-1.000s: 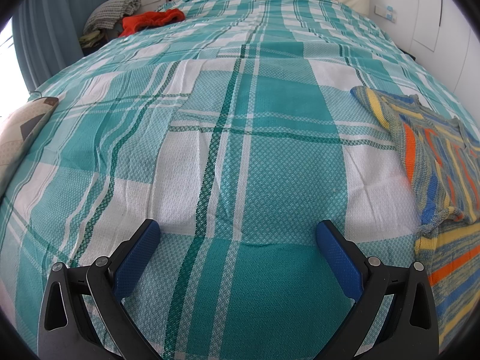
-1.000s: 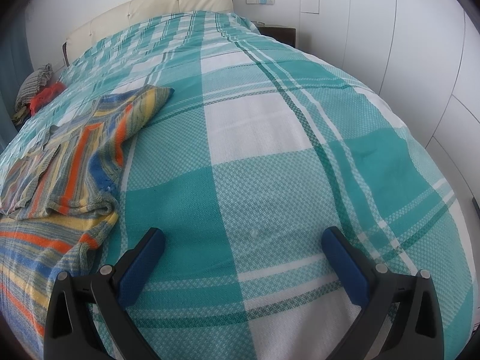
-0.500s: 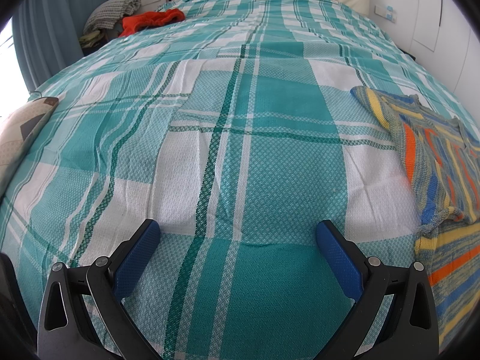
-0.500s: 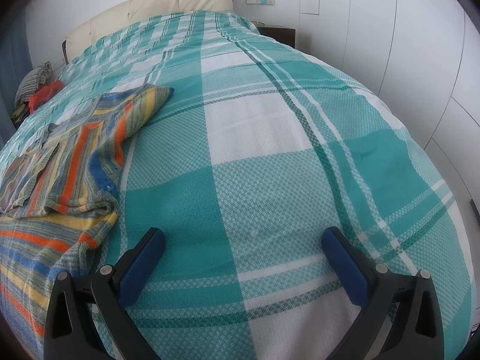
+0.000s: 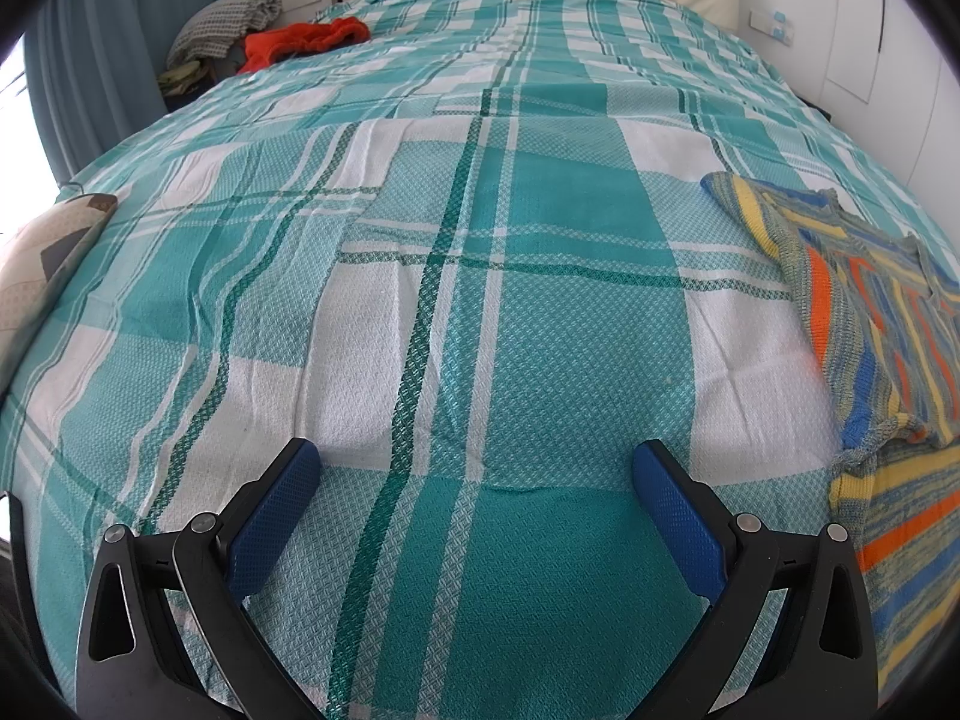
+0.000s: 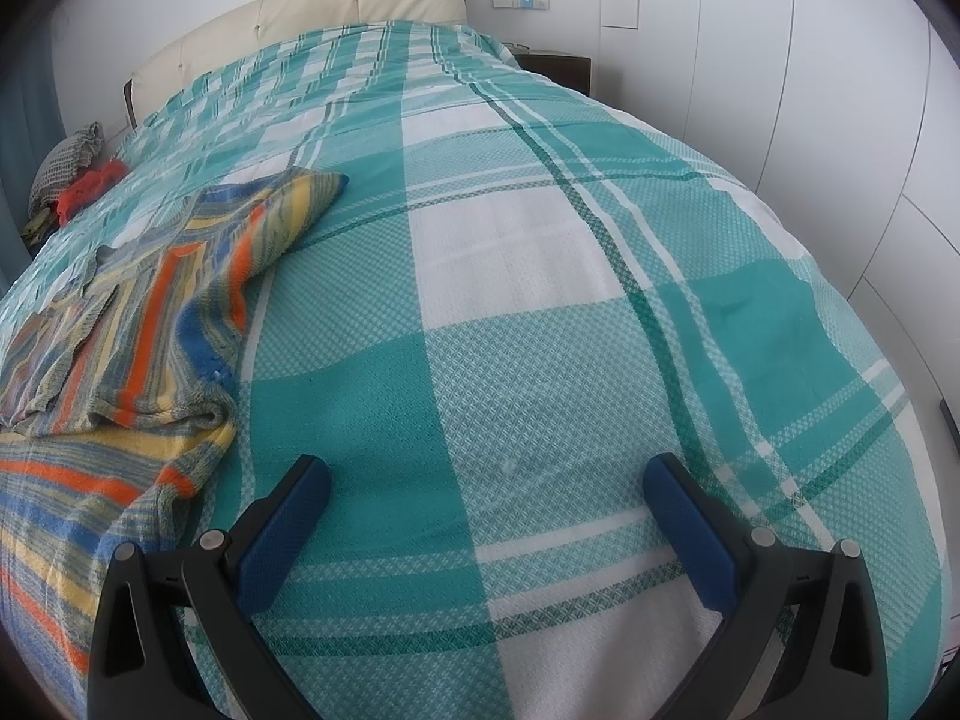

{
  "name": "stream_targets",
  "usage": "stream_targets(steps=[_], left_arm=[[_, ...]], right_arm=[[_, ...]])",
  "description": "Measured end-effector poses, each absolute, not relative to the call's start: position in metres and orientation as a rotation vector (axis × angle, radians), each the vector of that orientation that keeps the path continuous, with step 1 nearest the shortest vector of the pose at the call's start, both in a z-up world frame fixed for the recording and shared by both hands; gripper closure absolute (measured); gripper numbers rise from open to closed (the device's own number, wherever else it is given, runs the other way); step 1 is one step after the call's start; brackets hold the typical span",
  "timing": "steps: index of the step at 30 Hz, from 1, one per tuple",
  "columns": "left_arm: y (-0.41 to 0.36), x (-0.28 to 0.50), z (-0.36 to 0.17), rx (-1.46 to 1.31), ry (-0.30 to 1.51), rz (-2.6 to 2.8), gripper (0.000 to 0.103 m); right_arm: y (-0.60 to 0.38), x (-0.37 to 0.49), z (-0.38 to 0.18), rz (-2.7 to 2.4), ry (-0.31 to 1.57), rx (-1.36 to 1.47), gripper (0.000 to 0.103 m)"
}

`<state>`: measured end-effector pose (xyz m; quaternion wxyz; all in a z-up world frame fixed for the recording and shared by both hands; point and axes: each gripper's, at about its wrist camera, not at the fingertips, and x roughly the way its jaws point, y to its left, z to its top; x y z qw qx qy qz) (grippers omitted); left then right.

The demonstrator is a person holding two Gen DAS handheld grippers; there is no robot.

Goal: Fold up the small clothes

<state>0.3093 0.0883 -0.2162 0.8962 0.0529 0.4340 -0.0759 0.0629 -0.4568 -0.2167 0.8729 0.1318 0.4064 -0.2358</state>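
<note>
A striped knit garment in blue, orange, yellow and grey lies on the teal-and-white checked bedspread, at the near part of the bed. In the right wrist view it fills the left side of the frame, with one sleeve reaching up toward the middle of the bed and a fold of cloth bunched where the upper part meets the lower part. In the left wrist view the same garment lies at the right edge of the frame, so it sits between the two grippers.

The left gripper hovers over bare bedspread with its blue-padded fingers wide apart and nothing between them. The right gripper is likewise spread wide over bare bedspread, its left finger just beside the garment's lower edge but not touching it.

Nothing lies on the garment or between it and either gripper. The cloth around it shows only shallow creases.

Far up the bed on the left side, well apart from the garment, are a red piece of clothing and a grey checked bundle beside it. A cream padded headboard stands at the far end. A patterned cushion shows at the left edge of the left wrist view, and a blue curtain hangs behind it. White cupboard doors line the wall on the right side.
</note>
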Motion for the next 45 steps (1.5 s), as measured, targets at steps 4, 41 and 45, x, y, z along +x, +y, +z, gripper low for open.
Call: stream_targets(steps=[4,41,45], left_arm=[[0.088,0.309,-0.216,0.11,0.899,-0.157,0.0],[0.088,0.309,-0.216,0.109,0.898,-0.157,0.0],[0.088,0.31,-0.216,0.11,0.899,-0.158,0.0]], right_arm=[[-0.457,0.063,-0.217,-0.493,0.849,0.275,0.0],[-0.449,0.069,-0.214,-0.525,0.876,0.216,0.0],[-0.448,0.069,-0.213,-0.525,0.876,0.215,0.0]])
